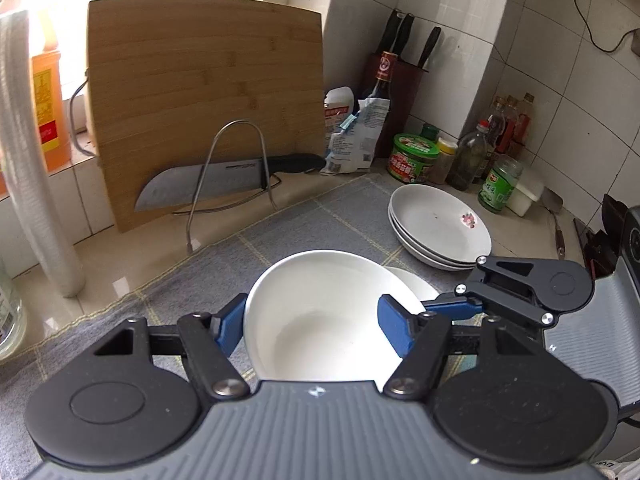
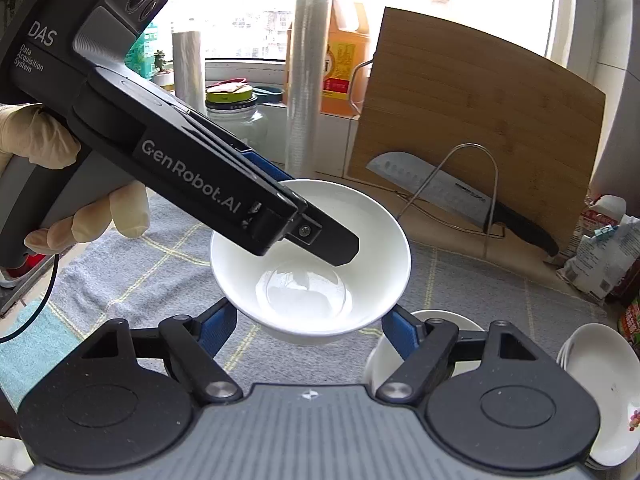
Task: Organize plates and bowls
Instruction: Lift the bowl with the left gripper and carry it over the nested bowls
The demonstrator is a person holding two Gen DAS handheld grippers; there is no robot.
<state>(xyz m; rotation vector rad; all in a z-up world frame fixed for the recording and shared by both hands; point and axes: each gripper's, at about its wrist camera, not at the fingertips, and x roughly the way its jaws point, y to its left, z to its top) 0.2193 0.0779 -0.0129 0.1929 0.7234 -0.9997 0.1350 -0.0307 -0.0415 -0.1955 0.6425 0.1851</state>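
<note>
Left wrist view: my left tongs [image 1: 316,328] are pinching a white bowl [image 1: 320,312], blue pads against its outer wall on both sides, and it hangs above the grey checked mat [image 1: 224,264] that covers the bench. My right tongs [image 1: 404,330] reach in from the right; one blue pad sits at the bowl's right rim, but I cannot tell whether they grip it. In the right wrist view the bowl lies between that pair's pads, and a second white bowl [image 2: 440,318] rests on the mat below. A stack of white plates [image 1: 440,228] sits toward the mat's far right edge. A bamboo cutting board [image 1: 208,104] and a knife [image 1: 224,178] stand in a wire rack at the bench's back edge.
</note>
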